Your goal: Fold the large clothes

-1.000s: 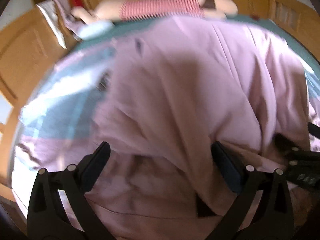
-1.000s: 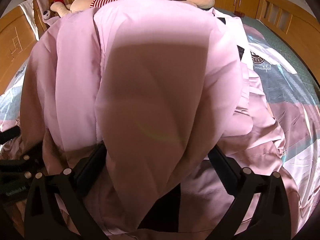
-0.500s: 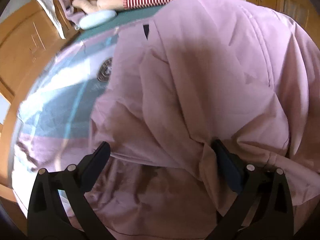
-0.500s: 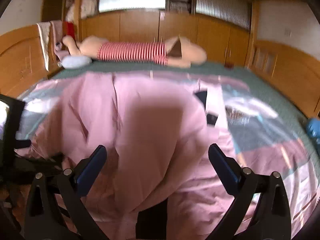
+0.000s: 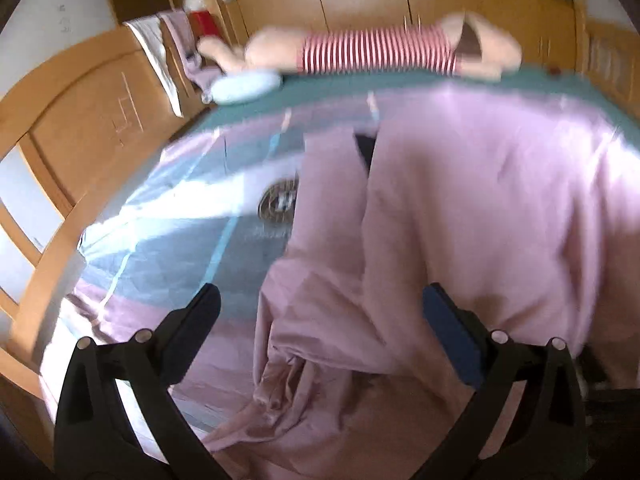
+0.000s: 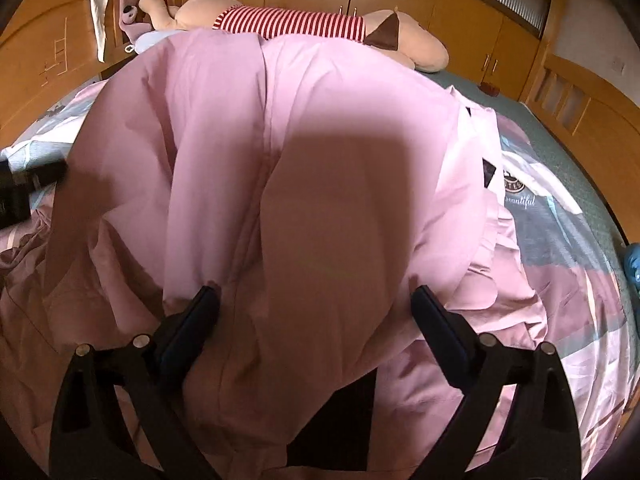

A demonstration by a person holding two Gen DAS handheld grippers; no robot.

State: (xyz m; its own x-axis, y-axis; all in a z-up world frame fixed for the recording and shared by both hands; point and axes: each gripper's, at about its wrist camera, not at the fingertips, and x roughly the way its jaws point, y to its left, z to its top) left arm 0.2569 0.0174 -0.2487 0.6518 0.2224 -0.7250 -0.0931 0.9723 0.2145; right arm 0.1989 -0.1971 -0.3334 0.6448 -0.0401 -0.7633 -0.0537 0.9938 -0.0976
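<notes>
the pink garment (image 6: pixel 320 184) is a large, thin piece spread over a patterned bedspread (image 5: pixel 168 216), most likely laid there because the bed gives a broad flat surface for folding something this big. in the right wrist view it fills the middle of the frame, billowing up in a rounded mound whose lower edge drapes between the fingers of the right gripper (image 6: pixel 314 312); those fingers stand wide apart, and though cloth hangs over them nothing looks pinched, so the gripper seems released with the fabric merely lying across it. in the left wrist view, which is blurred, the garment takes up the right half and lower centre of the frame, a crumpled edge reaching down between the fingers of the left gripper (image 5: pixel 320 316). that gripper is also spread wide and grasps nothing; its right finger touches or lies just beside the cloth, its left finger sits over bare bedspread. a striped plush toy (image 5: pixel 384 52) lies along the top of the frame, well apart from the work. judging by the heaped cloth, the fold is not yet flat.
</notes>
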